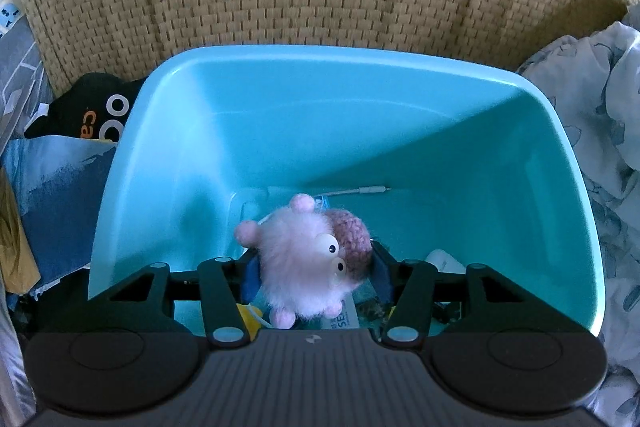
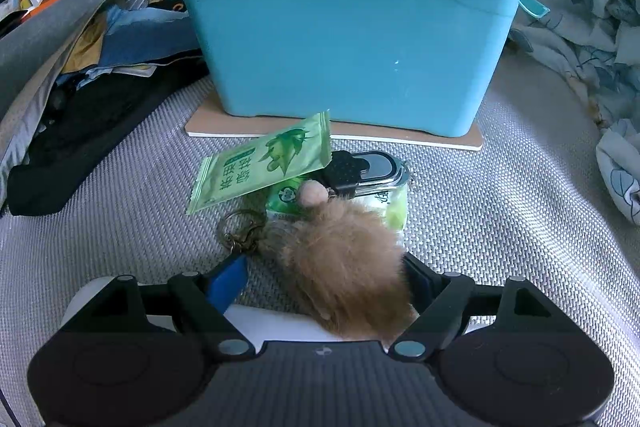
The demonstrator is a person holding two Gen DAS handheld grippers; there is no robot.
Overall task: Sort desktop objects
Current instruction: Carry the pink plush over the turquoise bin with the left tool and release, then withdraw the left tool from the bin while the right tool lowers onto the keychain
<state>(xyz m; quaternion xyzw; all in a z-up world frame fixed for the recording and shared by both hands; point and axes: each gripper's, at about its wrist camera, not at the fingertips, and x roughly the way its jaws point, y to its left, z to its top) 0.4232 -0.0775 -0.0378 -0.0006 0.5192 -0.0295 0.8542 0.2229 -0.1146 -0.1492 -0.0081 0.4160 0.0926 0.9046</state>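
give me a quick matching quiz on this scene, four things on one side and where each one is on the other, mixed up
Things:
1. pink fluffy toy
2. brown fluffy toy
3. green sachet
4. white cable

Places:
A. lying on the bottom of the teal bin
B. on the grey mat, between the right gripper fingers
C. between the left gripper fingers, over the bin
D. propped on other items in front of the bin

Pairs: 1-C, 2-B, 3-D, 4-A
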